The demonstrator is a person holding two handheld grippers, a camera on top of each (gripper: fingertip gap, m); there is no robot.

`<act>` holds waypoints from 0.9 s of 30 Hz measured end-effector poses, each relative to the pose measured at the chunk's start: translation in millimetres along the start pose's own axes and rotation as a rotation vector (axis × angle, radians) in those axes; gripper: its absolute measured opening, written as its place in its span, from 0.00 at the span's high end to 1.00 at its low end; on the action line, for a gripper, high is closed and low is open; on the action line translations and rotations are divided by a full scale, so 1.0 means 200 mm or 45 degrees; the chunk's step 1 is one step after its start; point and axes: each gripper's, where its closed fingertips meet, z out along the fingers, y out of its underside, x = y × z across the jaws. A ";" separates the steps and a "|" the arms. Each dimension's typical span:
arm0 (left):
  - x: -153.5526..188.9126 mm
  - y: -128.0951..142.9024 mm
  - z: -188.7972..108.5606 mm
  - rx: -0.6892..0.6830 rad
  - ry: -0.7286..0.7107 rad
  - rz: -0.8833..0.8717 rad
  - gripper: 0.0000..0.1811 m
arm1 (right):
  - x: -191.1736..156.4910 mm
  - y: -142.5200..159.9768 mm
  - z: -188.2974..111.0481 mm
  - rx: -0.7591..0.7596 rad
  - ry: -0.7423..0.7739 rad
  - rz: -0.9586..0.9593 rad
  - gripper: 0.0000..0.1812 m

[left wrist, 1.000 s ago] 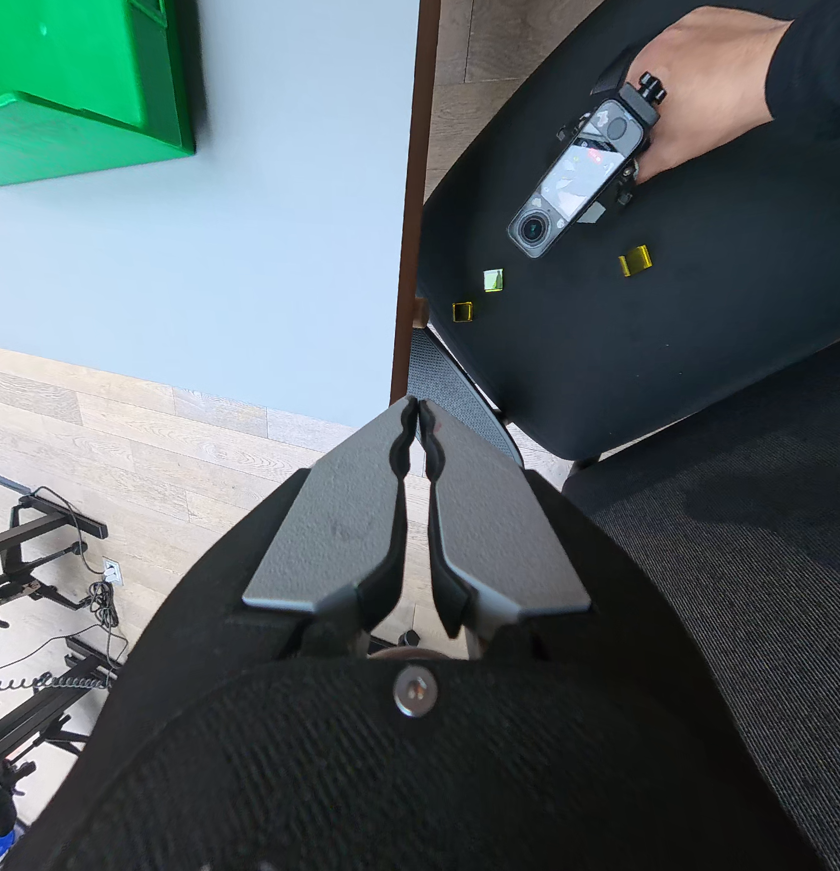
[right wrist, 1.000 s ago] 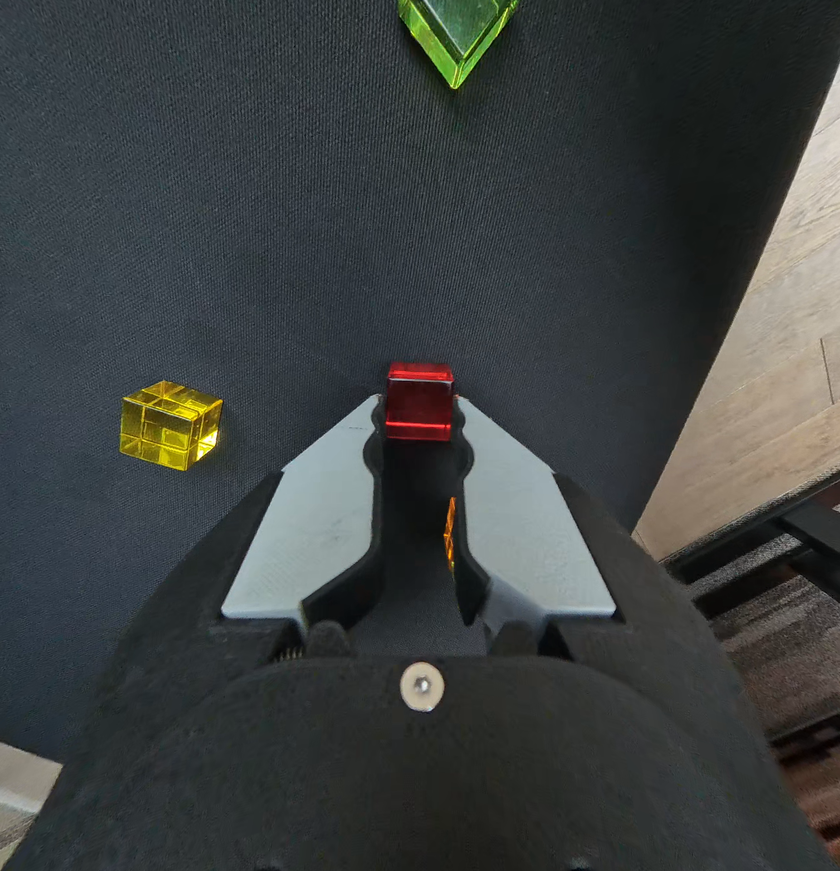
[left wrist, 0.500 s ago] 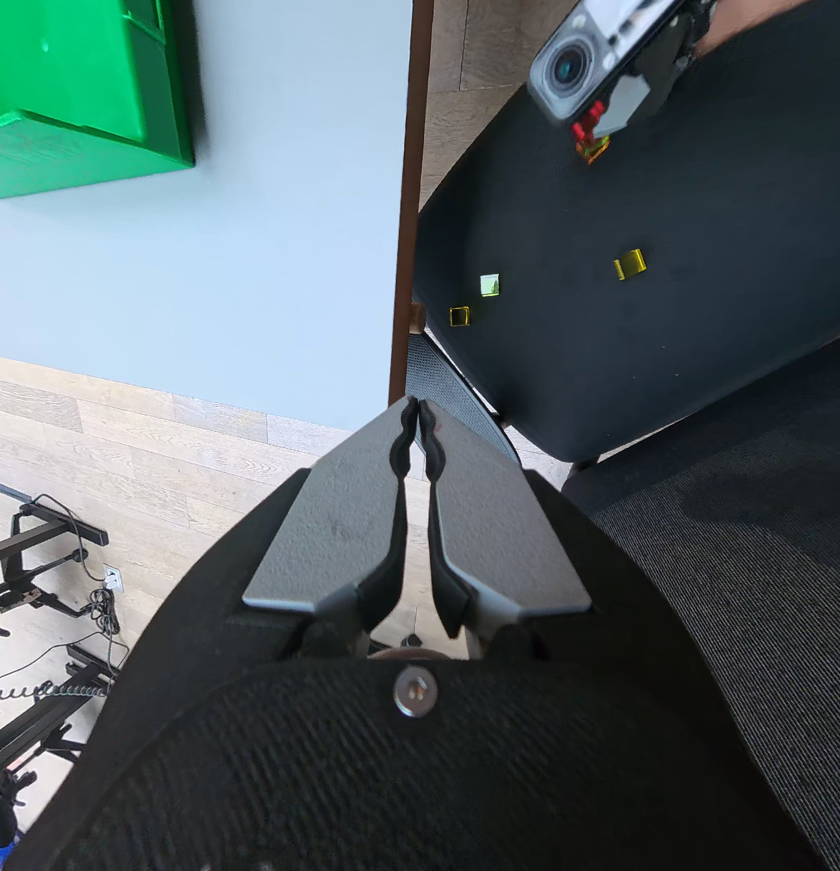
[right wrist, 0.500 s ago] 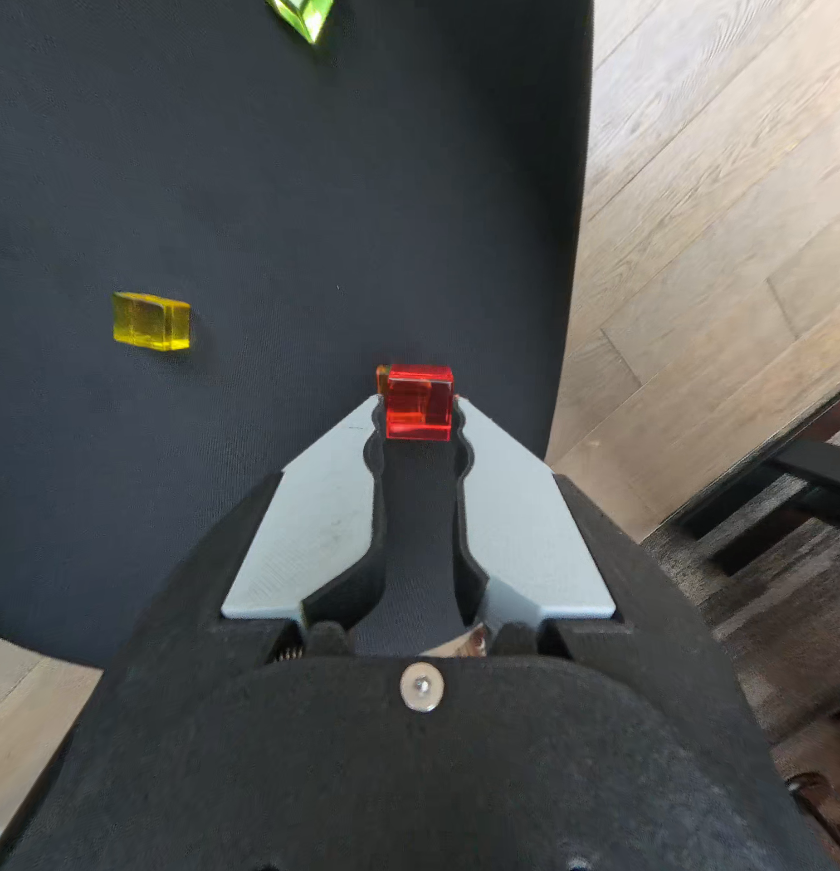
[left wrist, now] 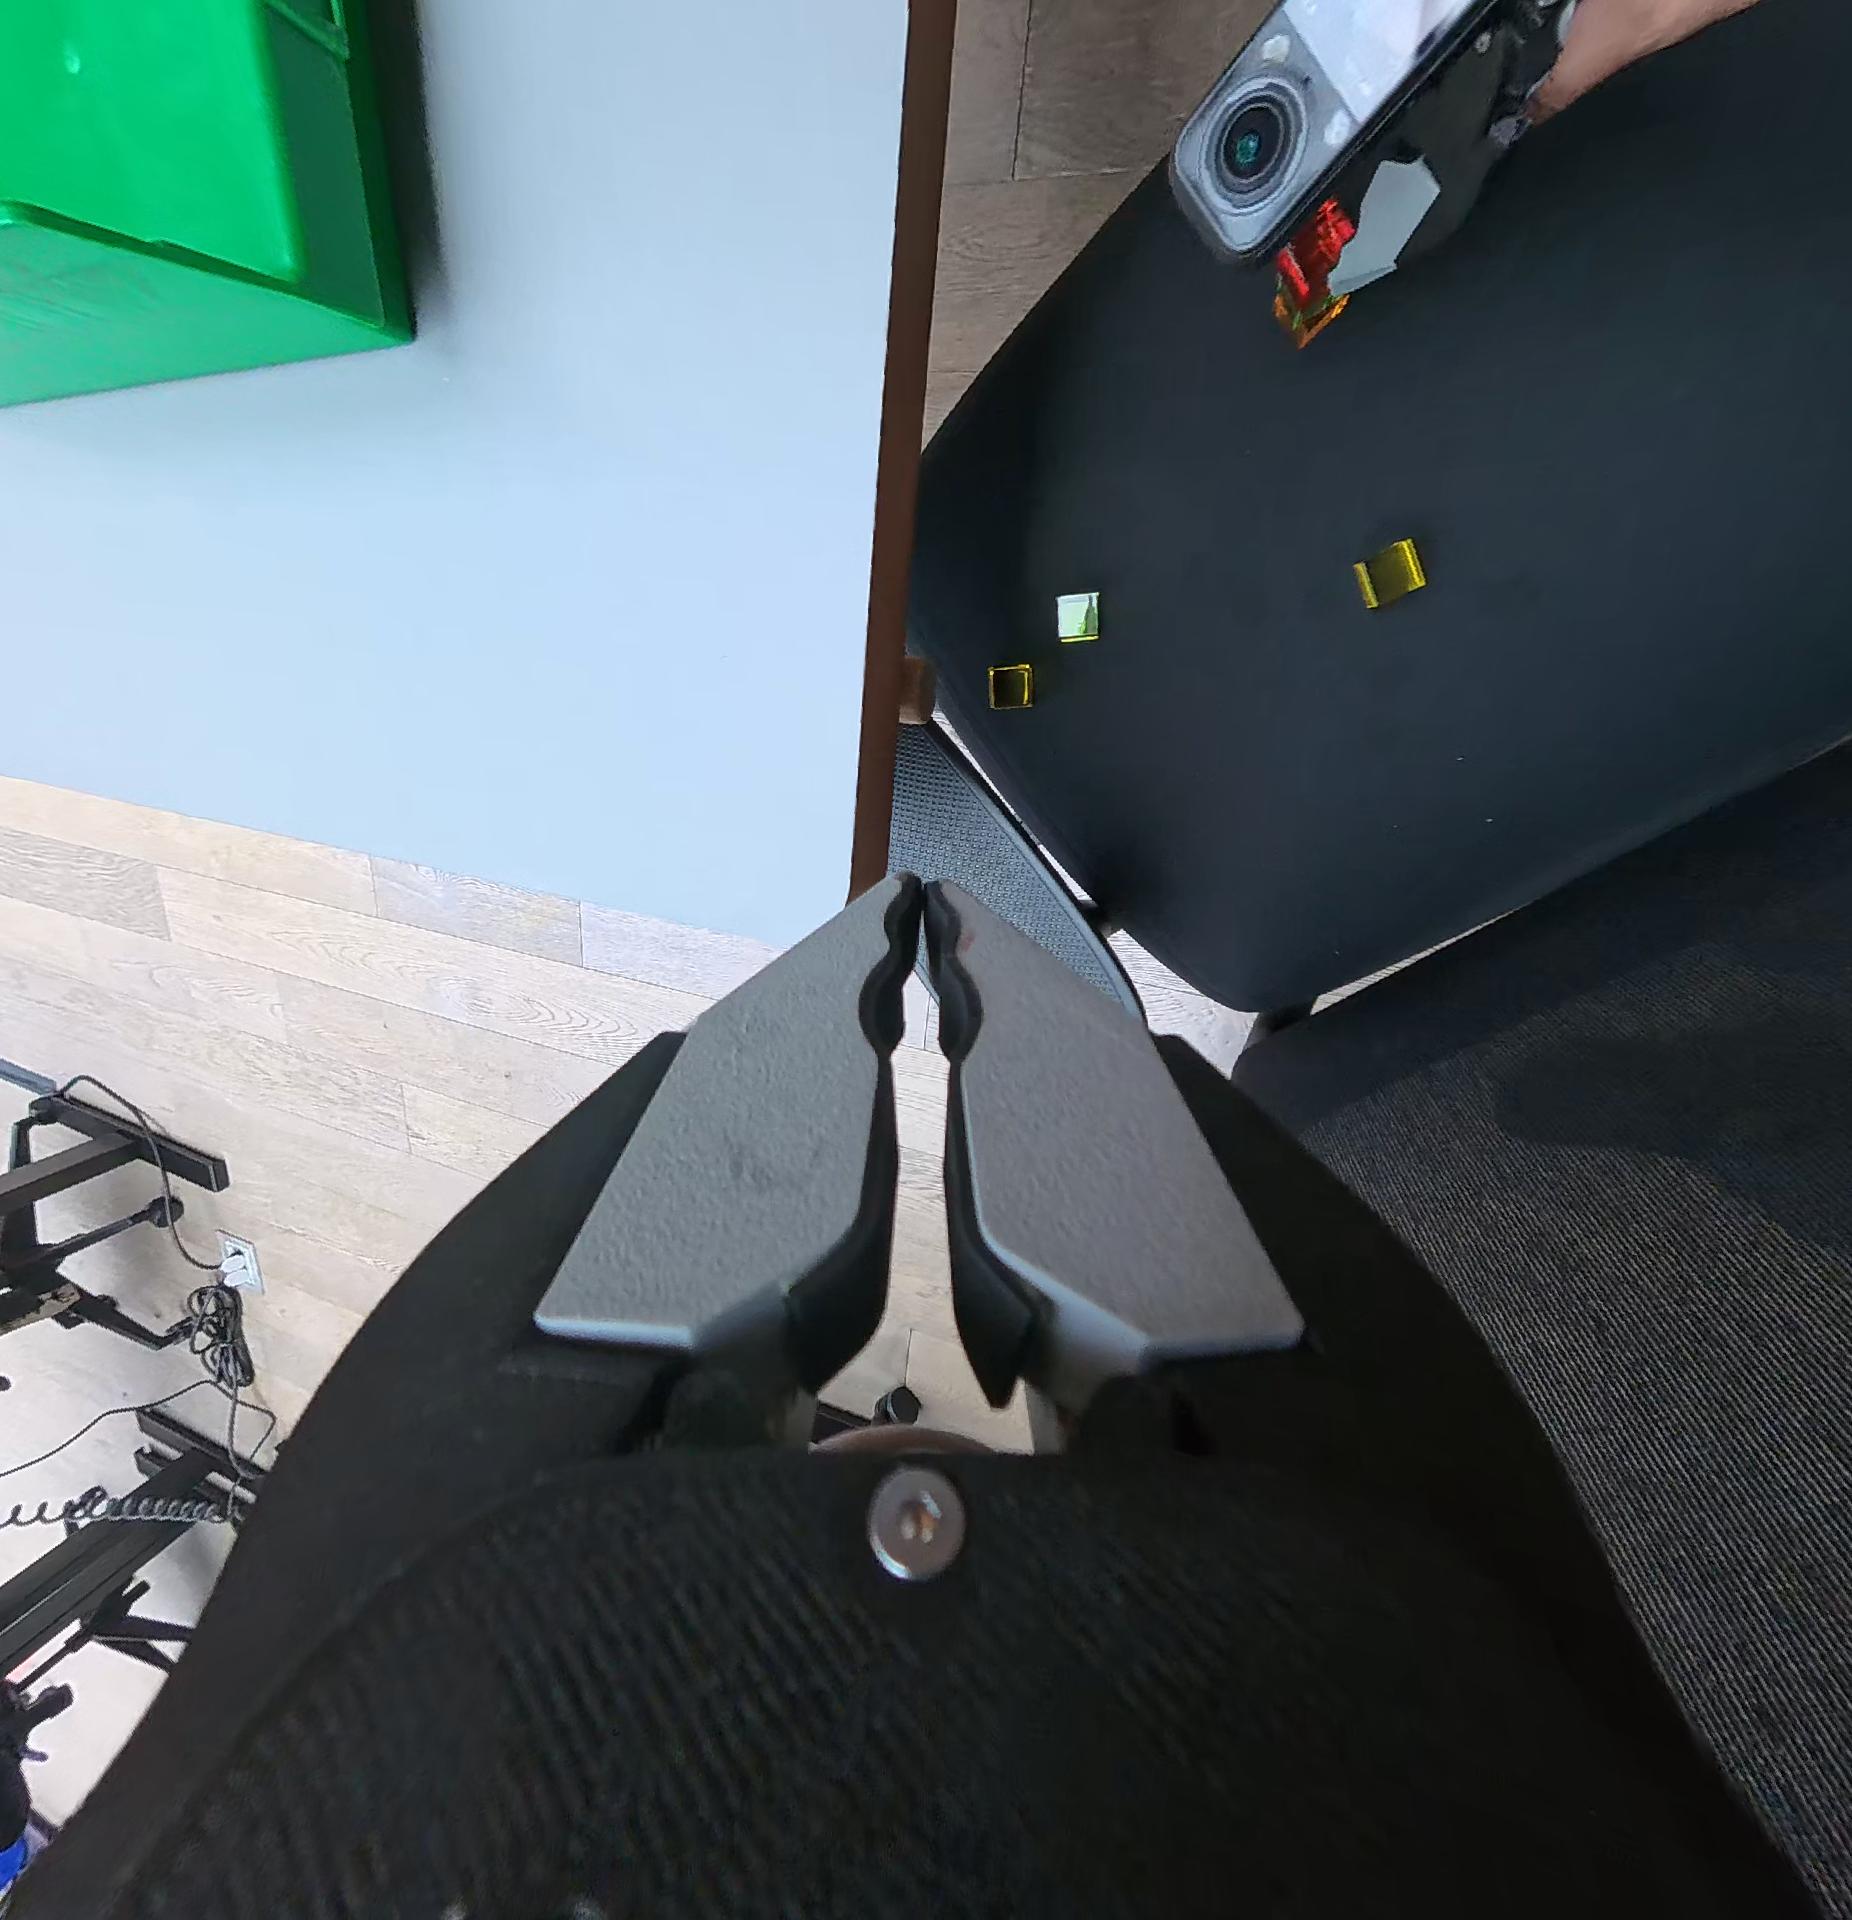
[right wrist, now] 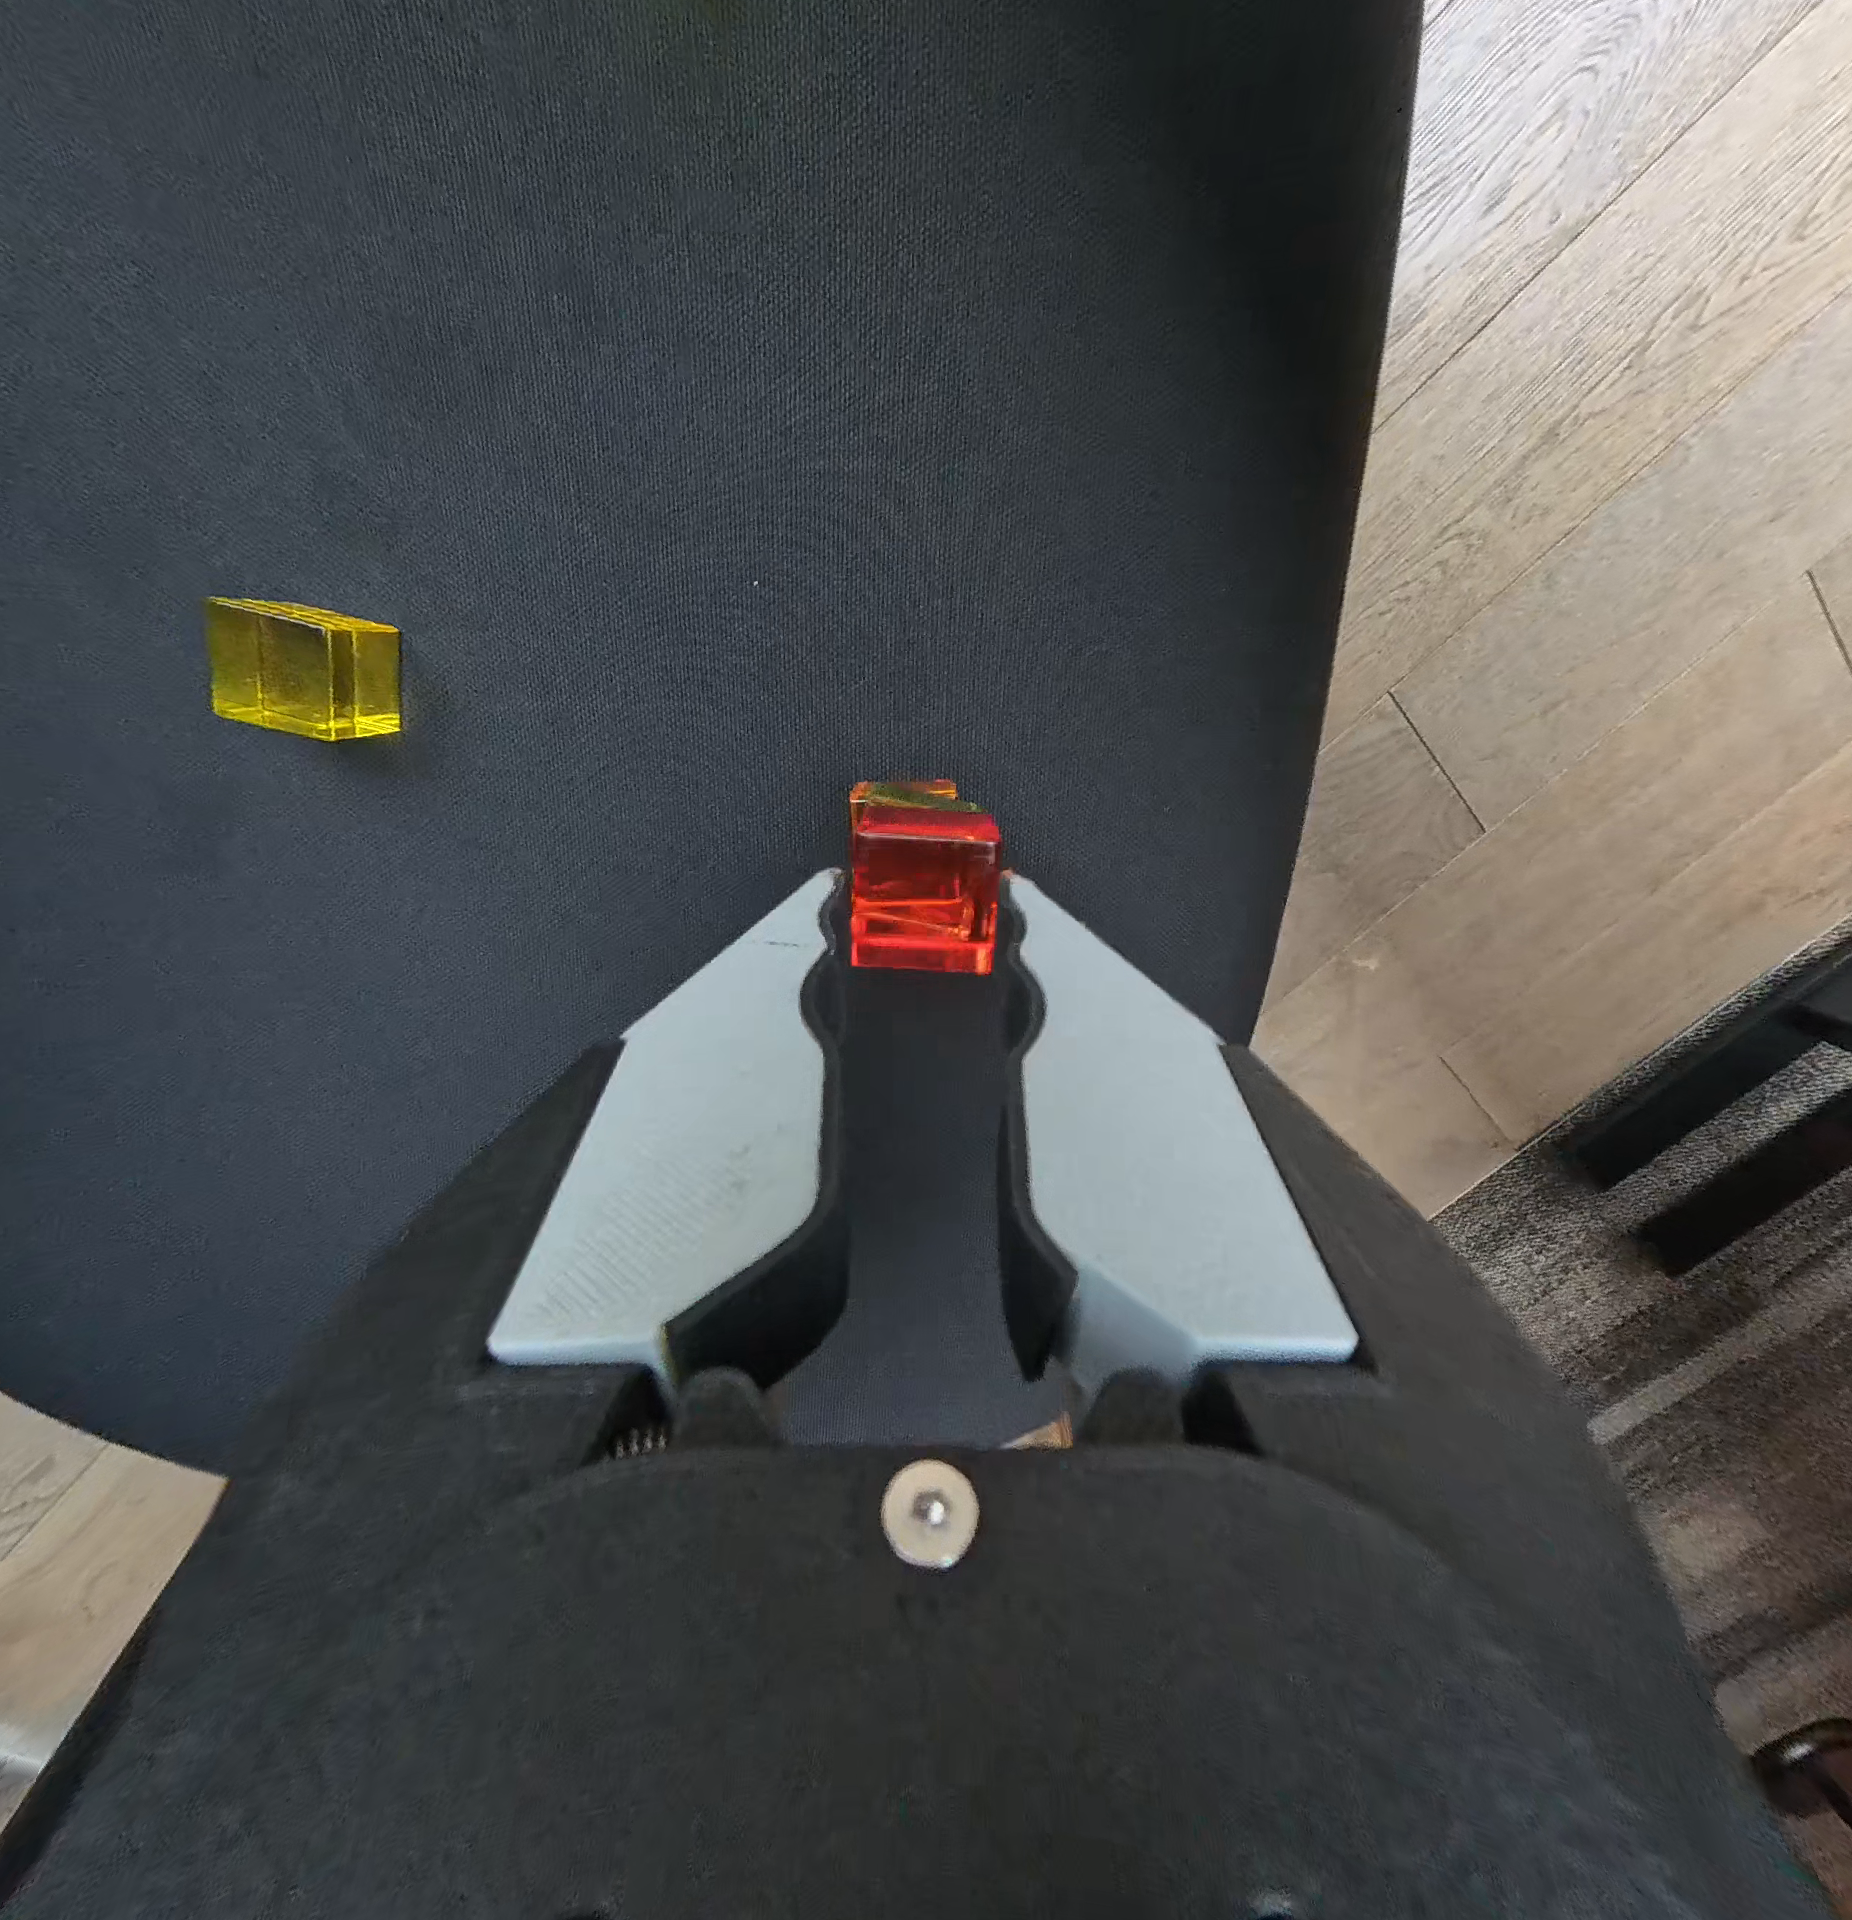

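My right gripper (right wrist: 924,902) is shut on a clear red cube (right wrist: 924,896) and holds it just over an orange block (right wrist: 906,794) that lies on the black chair seat (right wrist: 693,364). A yellow block (right wrist: 304,668) lies to the left on the seat. In the left wrist view the right gripper (left wrist: 1317,244) shows far off with the red cube (left wrist: 1315,241) above the orange block (left wrist: 1309,318). My left gripper (left wrist: 920,902) is shut and empty, held off to the side near the seat's edge. On the seat there lie a yellow block (left wrist: 1388,572), a pale green block (left wrist: 1078,617) and a yellow cube (left wrist: 1009,687).
A green bin (left wrist: 174,187) stands on a pale blue surface (left wrist: 537,499) with a brown edge (left wrist: 896,447). A second dark chair seat (left wrist: 1628,1195) is at the right. Wooden floor (right wrist: 1628,520) lies beside the seat. Black stands with cables (left wrist: 80,1351) are at lower left. Across from one pair of fingers to the other is roughly 40 cm.
My right gripper has carried the red cube across the seat toward its right edge and now holds it over the orange block. My left gripper has stayed still and shut.
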 end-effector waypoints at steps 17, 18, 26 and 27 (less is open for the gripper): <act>-0.02 -0.01 -0.02 0.020 -0.003 -0.011 1.00 | -0.29 -0.10 -0.11 0.181 0.029 -0.033 0.68; -0.02 -0.02 -0.02 0.022 -0.005 -0.013 1.00 | -0.36 -0.11 -0.09 0.191 0.014 -0.047 0.68; 0.01 0.00 0.00 -0.005 0.007 0.009 1.00 | -0.70 -0.16 0.17 0.193 -0.102 -0.008 0.71; 0.01 0.00 0.00 -0.003 0.005 0.010 1.00 | -0.70 -0.15 0.20 0.179 -0.097 -0.003 0.72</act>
